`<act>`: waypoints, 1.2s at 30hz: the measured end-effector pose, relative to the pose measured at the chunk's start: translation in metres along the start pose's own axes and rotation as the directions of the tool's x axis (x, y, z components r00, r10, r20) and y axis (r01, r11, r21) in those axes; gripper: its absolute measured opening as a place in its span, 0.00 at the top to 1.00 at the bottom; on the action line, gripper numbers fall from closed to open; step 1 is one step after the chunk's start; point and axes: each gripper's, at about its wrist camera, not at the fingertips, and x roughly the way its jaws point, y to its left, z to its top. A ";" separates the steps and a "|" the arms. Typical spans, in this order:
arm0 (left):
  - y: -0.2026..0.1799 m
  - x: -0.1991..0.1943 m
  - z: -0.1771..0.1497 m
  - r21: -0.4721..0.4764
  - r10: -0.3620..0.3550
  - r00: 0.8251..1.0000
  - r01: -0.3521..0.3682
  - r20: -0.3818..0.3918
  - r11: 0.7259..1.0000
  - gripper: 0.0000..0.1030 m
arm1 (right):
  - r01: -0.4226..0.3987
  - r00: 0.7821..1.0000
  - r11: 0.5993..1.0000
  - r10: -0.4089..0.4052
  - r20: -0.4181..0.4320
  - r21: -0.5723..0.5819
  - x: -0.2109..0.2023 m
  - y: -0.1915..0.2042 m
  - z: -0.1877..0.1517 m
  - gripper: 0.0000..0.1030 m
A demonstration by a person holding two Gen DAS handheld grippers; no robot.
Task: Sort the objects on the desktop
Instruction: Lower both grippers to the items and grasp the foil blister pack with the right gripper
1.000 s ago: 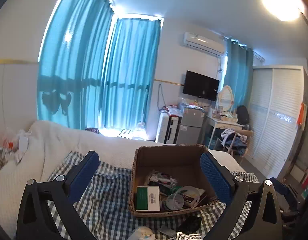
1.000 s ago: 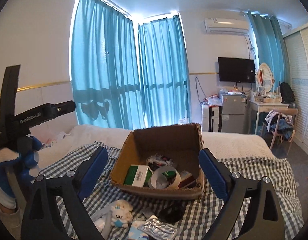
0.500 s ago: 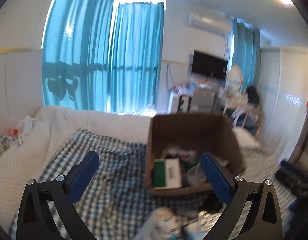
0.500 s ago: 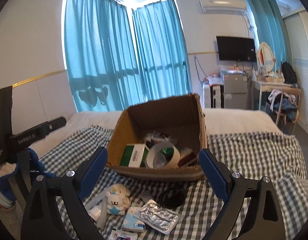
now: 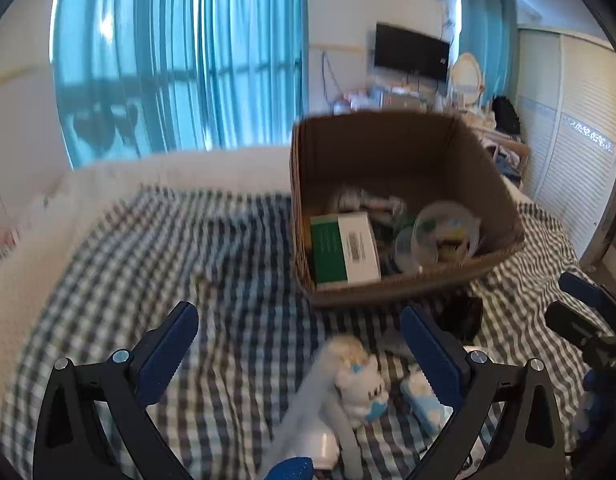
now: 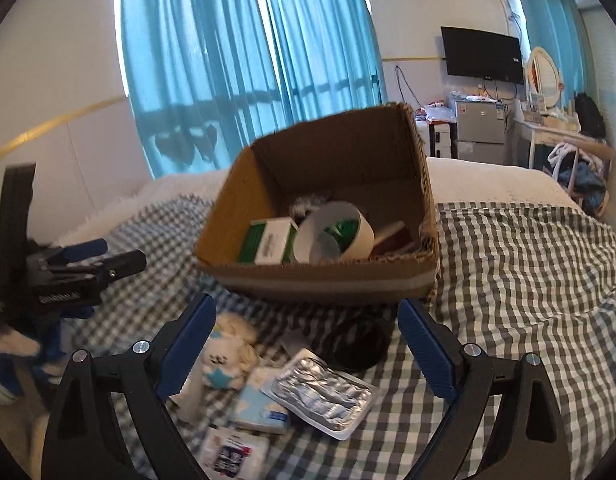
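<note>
Left wrist view: left gripper [image 5: 299, 336] spreading wide and empty, plush toy [image 5: 358, 376] lying low centre between its fingers, cardboard box [image 5: 392, 208] sitting above; right wrist view: right gripper [image 6: 308, 332] gaping empty, blister pack [image 6: 322, 392] lying bottom centre between its fingers, box upper centre

— That cardboard box [image 6: 324, 276] looks rough and matt, with a frayed corrugated rim and a band of smoother tape along the front.

— And the checked cloth [image 6: 520, 280] under it is soft woven fabric, creased. The blister pack [image 6: 322, 392] is shiny, crinkled foil.

— The plush toy [image 5: 358, 380] is fuzzy white pile. The tape roll [image 6: 334, 232] inside the box has a smooth, slightly glossy face.

— The right gripper [image 6: 305, 346] is matt black plastic with ribbed blue pads [image 6: 426, 354] and small bright metal screws.

— The green-and-white carton [image 5: 344, 248] is smooth printed card.
</note>
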 end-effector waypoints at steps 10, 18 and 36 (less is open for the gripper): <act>0.011 0.037 -0.035 -0.002 0.012 0.990 -0.012 -0.142 1.000 0.00 | 0.020 0.994 1.000 -0.018 -0.103 0.014 0.025 -0.013 -0.027 0.10; 0.016 0.063 -0.060 -0.034 -0.029 0.952 0.019 -0.305 0.999 0.03 | 0.026 0.958 0.999 -0.038 -0.285 -0.048 0.056 -0.010 -0.057 0.16; 0.010 0.102 -0.081 -0.011 0.006 0.896 -0.012 -0.443 1.000 0.05 | 0.050 0.892 0.985 -0.119 -0.436 -0.165 0.092 0.000 -0.081 0.24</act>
